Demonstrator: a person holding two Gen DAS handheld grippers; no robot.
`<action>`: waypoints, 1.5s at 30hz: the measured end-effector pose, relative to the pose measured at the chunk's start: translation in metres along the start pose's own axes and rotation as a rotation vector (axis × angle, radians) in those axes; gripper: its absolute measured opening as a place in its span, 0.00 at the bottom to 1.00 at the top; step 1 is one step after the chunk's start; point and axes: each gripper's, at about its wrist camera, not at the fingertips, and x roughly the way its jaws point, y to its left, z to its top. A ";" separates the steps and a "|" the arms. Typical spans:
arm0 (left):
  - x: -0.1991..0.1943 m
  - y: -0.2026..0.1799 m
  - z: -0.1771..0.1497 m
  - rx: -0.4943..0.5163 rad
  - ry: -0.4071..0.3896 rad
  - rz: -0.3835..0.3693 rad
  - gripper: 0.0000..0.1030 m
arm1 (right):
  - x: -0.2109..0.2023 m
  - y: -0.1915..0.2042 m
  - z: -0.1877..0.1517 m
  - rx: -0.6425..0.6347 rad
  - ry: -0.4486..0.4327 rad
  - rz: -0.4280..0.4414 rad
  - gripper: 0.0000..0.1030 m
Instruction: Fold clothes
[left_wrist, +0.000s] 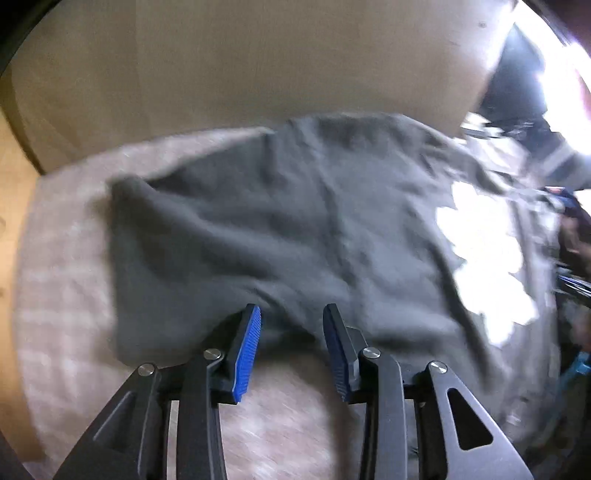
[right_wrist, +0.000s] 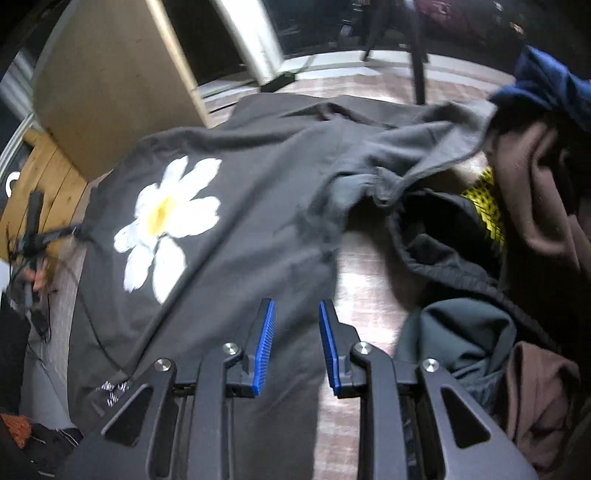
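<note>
Grey daisy shirt (right_wrist: 229, 206) sprawls across the surface (left_wrist: 66, 295); my left tongs (left_wrist: 291, 325) and right tongs (right_wrist: 297, 317) gape empty. Clothes pile (right_wrist: 517, 258), right, could snag its sleeve.

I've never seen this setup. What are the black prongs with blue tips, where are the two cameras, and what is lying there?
No robot here: a person holds a two-finger gripper in each hand, each with a wide-angle camera looking along its fingers. One picture shows the left gripper, the other the right gripper. The blue parts are the finger pads. Both grippers are open and hold nothing. Before them lies a dark grey shirt with a white daisy print, spread on a pale checked cloth. To the right sits a pile of other clothes, waiting. The left picture is blurred.
</note>
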 end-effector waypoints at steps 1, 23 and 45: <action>0.000 0.004 0.005 0.005 -0.011 0.049 0.32 | 0.000 0.009 0.001 -0.029 0.003 0.000 0.24; -0.015 0.058 -0.011 0.103 -0.084 -0.003 0.15 | 0.049 0.284 -0.001 -0.431 -0.014 0.131 0.30; -0.019 -0.015 -0.056 0.166 0.048 -0.209 0.37 | -0.045 0.047 -0.105 0.108 -0.073 -0.179 0.30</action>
